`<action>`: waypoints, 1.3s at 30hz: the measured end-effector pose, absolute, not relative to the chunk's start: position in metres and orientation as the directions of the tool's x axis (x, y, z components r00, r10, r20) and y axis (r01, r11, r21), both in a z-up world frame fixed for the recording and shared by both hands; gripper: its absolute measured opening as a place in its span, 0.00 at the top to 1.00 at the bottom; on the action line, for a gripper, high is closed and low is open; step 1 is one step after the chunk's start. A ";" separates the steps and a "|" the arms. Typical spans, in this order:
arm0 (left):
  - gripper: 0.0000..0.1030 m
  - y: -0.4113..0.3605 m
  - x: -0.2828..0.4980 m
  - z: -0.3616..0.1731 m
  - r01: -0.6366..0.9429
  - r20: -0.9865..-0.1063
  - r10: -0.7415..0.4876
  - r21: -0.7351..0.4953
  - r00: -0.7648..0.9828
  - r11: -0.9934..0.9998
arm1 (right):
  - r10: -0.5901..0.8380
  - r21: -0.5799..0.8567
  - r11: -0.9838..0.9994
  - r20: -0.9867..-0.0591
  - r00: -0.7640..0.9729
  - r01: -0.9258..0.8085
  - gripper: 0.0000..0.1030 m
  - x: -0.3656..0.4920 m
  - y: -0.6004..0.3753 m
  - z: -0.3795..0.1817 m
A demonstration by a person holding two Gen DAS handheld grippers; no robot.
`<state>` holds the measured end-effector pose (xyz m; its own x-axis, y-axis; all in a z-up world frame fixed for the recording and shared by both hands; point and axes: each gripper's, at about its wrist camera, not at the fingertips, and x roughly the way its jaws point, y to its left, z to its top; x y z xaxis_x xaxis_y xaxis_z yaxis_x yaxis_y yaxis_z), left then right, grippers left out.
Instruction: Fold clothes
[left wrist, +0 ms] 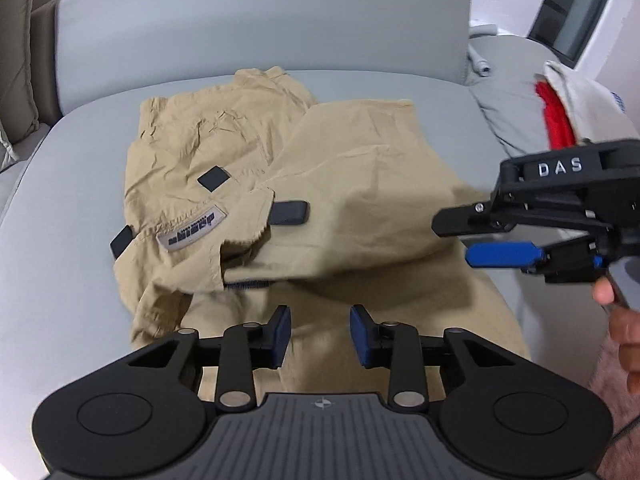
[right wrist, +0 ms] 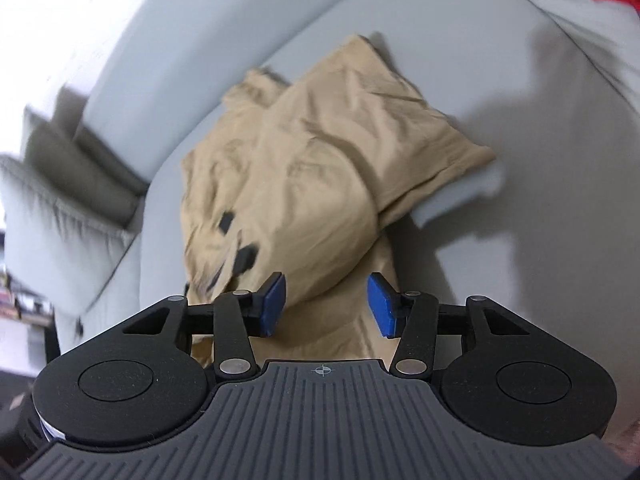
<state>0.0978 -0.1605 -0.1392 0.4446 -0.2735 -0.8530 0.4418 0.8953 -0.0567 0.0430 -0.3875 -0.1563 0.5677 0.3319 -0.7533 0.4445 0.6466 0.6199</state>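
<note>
Nearest in the left wrist view, the left gripper (left wrist: 320, 334) hangs over the near edge of the tan trousers (left wrist: 304, 200), jaws partly apart, blue pads clear of the cloth, nothing held. The right gripper (left wrist: 466, 240) comes in from 3 o'clock, turned on its side, jaws about half apart and empty; in its own view the pads sit over the cloth, apparently not pinching it, though that frame is blurred. The trousers lie mid-cushion on the grey sofa (left wrist: 80, 240), running from 6 toward 12 o'clock. Progress, as a judgement: one fold looks done, since one leg lies doubled over the rest with its hem toward 1 o'clock, but the bundle is rumpled and loose, so at least one more fold and a smoothing seem left. Further out at 2 o'clock sits a heap of other clothes (left wrist: 520, 120), not folded as far as can be seen. Counts: one pair of trousers, with one grey label (left wrist: 192, 232) and three dark tabs (left wrist: 214, 178) showing; two grippers; one hand (left wrist: 624, 340) at 4 o'clock; in the heap, one grey, one red and one white piece visible, perhaps more hidden.
</note>
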 end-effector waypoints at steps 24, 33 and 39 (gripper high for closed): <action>0.69 -0.102 0.212 -0.131 0.160 -0.804 -0.214 -0.149 0.555 0.976 | 0.286 0.214 0.958 -0.697 0.657 -0.189 0.84 0.245 -0.224 -0.076; 0.68 -0.061 0.238 -0.151 0.032 -0.818 -0.171 -0.184 0.549 0.982 | 0.254 0.140 0.966 -0.669 0.698 -0.218 0.42 0.239 -0.217 -0.074; 0.67 -0.069 0.226 -0.146 0.057 -0.803 -0.179 -0.179 0.569 0.982 | 0.189 0.191 0.980 -0.760 0.622 -0.065 0.44 0.212 -0.270 -0.108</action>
